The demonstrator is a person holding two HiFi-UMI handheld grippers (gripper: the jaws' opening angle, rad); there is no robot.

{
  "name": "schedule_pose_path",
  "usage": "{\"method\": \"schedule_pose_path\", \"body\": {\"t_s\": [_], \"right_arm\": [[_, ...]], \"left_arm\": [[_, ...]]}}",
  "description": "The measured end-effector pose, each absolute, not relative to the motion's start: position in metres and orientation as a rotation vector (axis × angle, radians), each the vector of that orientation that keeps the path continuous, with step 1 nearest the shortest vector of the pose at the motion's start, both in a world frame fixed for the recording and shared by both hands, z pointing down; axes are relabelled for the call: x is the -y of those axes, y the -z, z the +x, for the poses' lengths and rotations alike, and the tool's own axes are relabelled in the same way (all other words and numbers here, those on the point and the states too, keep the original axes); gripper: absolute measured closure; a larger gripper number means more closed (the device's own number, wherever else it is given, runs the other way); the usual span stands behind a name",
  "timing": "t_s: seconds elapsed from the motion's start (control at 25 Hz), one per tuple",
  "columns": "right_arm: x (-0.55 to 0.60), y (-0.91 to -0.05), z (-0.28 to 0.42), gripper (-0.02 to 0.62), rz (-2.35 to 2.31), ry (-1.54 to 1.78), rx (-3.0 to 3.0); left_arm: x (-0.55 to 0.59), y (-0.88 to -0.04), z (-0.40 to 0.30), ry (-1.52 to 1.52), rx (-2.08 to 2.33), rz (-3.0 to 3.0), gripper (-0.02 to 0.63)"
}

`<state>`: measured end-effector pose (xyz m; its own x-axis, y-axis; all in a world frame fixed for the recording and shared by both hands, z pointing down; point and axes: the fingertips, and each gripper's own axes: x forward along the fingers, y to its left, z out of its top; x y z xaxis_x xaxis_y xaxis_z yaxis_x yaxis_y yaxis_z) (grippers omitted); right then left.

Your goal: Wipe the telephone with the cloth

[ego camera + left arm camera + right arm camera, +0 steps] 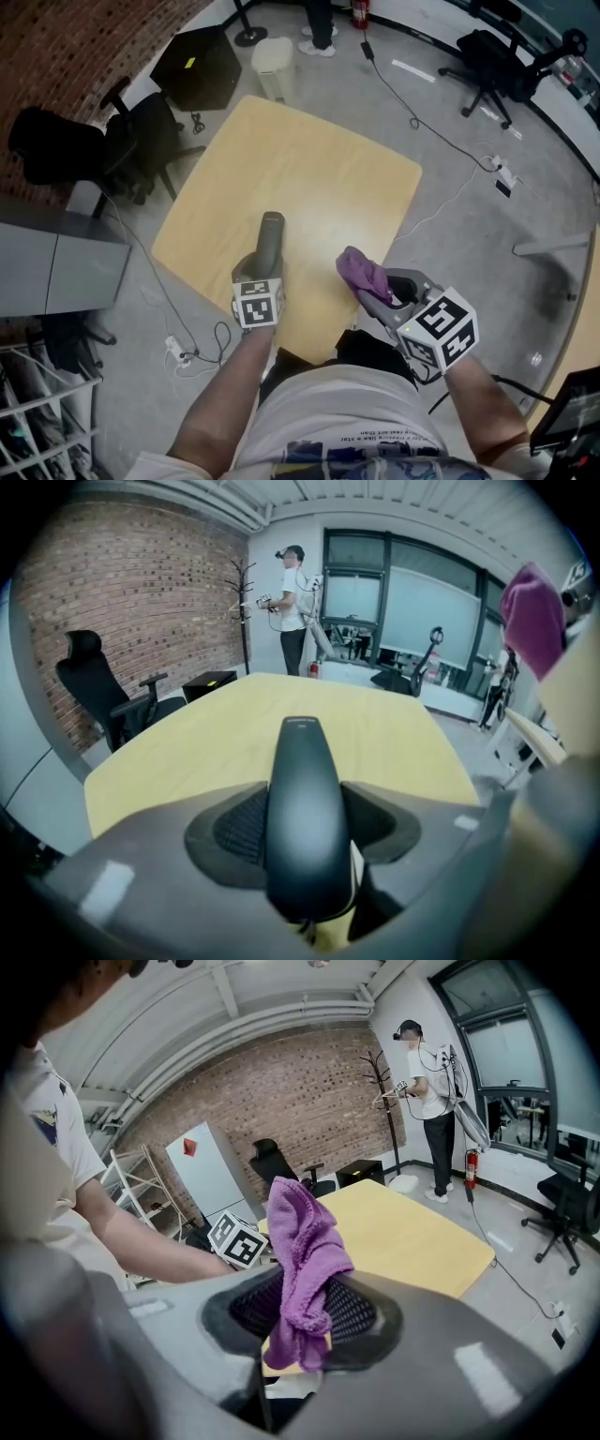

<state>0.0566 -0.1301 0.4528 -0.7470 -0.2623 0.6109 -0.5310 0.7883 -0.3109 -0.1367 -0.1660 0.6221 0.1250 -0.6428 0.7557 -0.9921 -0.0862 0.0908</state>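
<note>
A dark grey telephone handset [268, 244] sticks out forward from my left gripper [261, 272], whose jaws are shut on it above the near part of the yellow table [309, 178]. The handset [302, 817] fills the middle of the left gripper view, clamped between both pads. My right gripper [380, 291] is shut on a bunched purple cloth [364, 274], held a little to the right of the handset and apart from it. In the right gripper view the cloth [302, 1265] stands up between the pads, and the left gripper's marker cube [237, 1238] shows behind it.
Black office chairs [122, 141] stand left of the table, another [497, 61] at the far right. A black box [197, 66] and a white bin [275, 61] sit beyond the table. Cables [441, 131] trail over the grey floor. A person [289, 607] stands far off.
</note>
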Motion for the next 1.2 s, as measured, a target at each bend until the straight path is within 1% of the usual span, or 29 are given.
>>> {"method": "schedule_pose_path", "body": {"t_s": [0.04,0.08,0.12,0.24,0.4,0.6,0.84,1.0,1.08,1.2], "right_arm": [[0.129,-0.453,0.056,0.483,0.586,-0.643,2.424],[0.128,-0.454,0.056,0.483,0.583,-0.641,2.425],[0.127,-0.454,0.057,0.483,0.581,-0.639,2.426],[0.130,-0.454,0.056,0.483,0.586,-0.635,2.422],[0.130,-0.455,0.059,0.483,0.599,-0.636,2.420],[0.128,-0.454,0.052,0.483,0.599,-0.614,2.420],[0.128,-0.452,0.050,0.483,0.611,-0.591,2.433],[0.110,-0.449,0.025,0.483,0.649,-0.562,2.429],[0.096,-0.445,0.010,0.483,0.674,-0.543,2.421],[0.079,-0.442,-0.004,0.483,0.723,-0.535,2.409]], "left_arm": [[0.165,-0.623,-0.136,-0.740,1.572,1.797,0.352],[0.164,-0.625,-0.134,-0.742,1.564,1.797,0.337],[0.165,-0.628,-0.134,-0.742,1.559,1.800,0.307],[0.170,-0.631,-0.136,-0.743,1.553,1.830,0.270],[0.170,-0.626,-0.126,-0.730,1.526,1.855,0.241],[0.161,-0.607,-0.118,-0.706,1.499,1.924,0.224],[0.141,-0.578,-0.103,-0.684,1.428,2.002,0.224],[0.113,-0.552,-0.128,-0.611,1.378,2.072,0.225],[0.096,-0.535,-0.145,-0.558,1.351,2.110,0.243],[0.075,-0.512,-0.155,-0.474,1.274,2.178,0.305]]}}
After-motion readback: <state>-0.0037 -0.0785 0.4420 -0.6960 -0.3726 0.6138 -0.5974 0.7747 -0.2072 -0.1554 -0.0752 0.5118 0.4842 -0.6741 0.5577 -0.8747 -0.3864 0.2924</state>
